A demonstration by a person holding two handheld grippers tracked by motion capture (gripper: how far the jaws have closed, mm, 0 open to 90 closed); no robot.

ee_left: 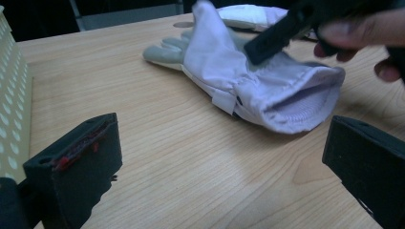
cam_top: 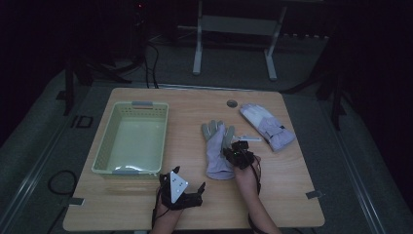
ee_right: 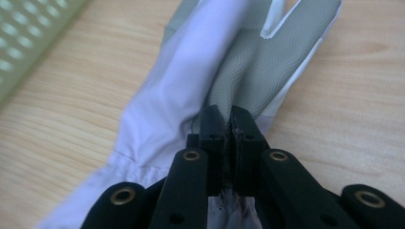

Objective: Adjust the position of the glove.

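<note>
The high view is dim, darkness swallowing everything around the surface (cam_top: 195,105). Both gripper views are brighter; the basket (ee_right: 28,38) blurs beside the glove (ee_right: 191,86), shadows soft.

We seem to be in a dim lab or test room, not a home. A plain wooden table (cam_top: 146,204) stands alone on grey carpet (cam_top: 341,161). Beyond its far edge we see the white metal legs of another bench (cam_top: 197,53), and at far left, loose cables (cam_top: 151,63) run to dark equipment showing a small red light (cam_top: 140,6).
</note>
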